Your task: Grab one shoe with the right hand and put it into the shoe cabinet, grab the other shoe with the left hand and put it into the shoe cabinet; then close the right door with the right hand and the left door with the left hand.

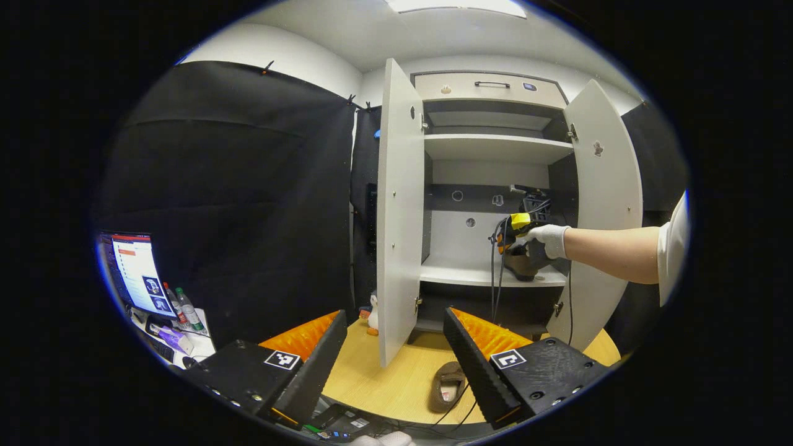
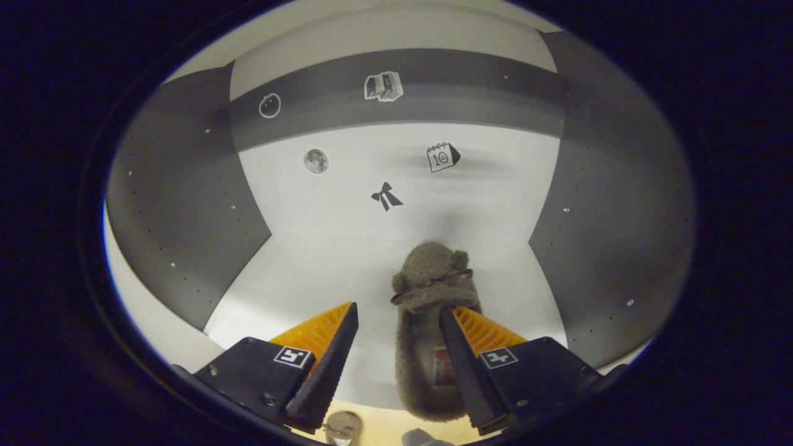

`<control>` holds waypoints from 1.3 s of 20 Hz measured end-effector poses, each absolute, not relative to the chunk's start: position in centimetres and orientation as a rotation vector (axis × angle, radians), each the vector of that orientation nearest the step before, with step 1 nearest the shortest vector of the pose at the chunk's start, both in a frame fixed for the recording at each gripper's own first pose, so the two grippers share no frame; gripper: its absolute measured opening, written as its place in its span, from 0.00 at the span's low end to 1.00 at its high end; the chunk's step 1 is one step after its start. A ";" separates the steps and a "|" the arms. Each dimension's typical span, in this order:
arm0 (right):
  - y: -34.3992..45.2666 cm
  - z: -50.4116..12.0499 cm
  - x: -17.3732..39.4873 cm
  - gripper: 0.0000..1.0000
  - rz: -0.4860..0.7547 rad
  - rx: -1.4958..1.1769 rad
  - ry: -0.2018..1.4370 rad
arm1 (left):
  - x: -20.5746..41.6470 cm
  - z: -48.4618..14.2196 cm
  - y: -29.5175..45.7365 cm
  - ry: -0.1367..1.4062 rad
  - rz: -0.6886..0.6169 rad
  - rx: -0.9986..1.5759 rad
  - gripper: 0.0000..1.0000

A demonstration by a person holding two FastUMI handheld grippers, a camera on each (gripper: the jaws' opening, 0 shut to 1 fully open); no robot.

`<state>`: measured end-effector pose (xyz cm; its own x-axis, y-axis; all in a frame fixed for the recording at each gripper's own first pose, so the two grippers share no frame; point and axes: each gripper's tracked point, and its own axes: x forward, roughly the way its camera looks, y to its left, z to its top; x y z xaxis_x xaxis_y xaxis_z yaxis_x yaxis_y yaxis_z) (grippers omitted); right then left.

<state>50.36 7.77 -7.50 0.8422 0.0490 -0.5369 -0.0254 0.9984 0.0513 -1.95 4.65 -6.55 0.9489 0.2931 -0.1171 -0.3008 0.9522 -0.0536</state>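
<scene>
Fuzzy brown slipper (image 2: 427, 322) lies on the cabinet shelf (image 2: 322, 266), my right gripper (image 2: 396, 347) spread with its jaws open and one finger inside the slipper; pulling back carelessly could drag it out. My left gripper (image 1: 396, 359) hangs open above the other slipper (image 1: 447, 385) on the desk (image 1: 384, 378).

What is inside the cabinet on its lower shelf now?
One slipper lies on the lower shelf, between the open fingers of the right hand-held gripper. The shelf's back wall carries small stickers. The gripper's fingers cover part of the slipper's sides.
</scene>
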 end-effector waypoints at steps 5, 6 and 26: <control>6.4 -4.3 46.8 0.84 0.031 0.028 0.467 | -2.9 -6.5 5.1 0.093 0.277 -0.066 0.95; 6.2 -3.7 45.7 0.84 0.032 0.028 0.444 | -3.0 -6.6 5.1 0.093 0.271 -0.068 0.95; 3.1 -1.7 8.3 0.99 0.105 0.007 0.004 | -4.5 -9.2 4.6 0.138 0.125 -0.032 0.95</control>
<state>8.32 3.05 -1.73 0.9945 0.1045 -0.0034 -0.1045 0.9945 0.0070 -4.49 4.57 -9.22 0.9827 0.1225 -0.1388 -0.1269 0.9916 -0.0234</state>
